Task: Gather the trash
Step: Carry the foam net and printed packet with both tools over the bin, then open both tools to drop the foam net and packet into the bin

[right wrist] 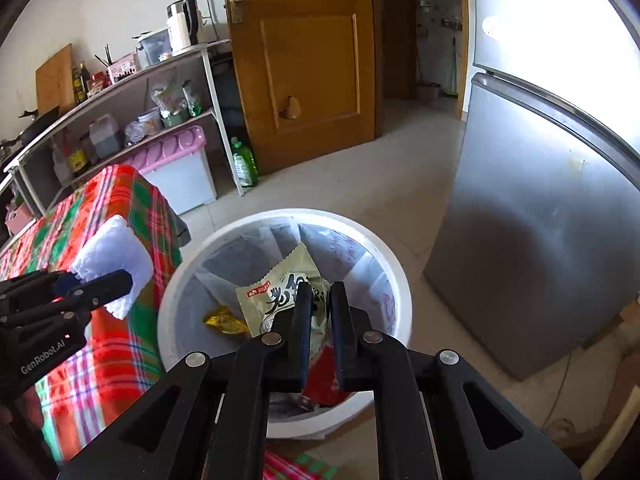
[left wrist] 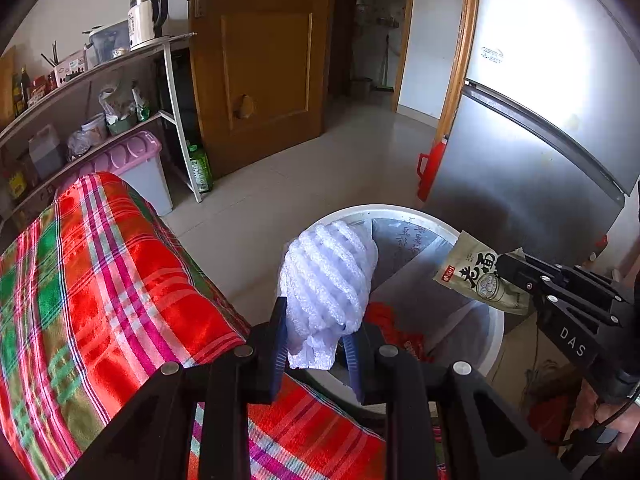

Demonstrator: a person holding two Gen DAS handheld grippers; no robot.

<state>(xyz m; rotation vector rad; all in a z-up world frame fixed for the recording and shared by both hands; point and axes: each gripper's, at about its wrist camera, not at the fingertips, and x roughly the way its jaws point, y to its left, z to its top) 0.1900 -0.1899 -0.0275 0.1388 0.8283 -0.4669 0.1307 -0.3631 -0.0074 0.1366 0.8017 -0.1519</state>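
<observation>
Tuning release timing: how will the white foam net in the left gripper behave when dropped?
The foam net looks airy, so it is probably very light and may drift rather than fall straight. It bulges beyond the left gripper, so it is likely squashy and may spring back or cling to the pads.

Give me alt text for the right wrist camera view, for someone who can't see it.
The right gripper is shut on a green snack packet above a white lined trash bin holding wrappers. At left, the left gripper holds white foam netting over a red plaid tablecloth.
</observation>
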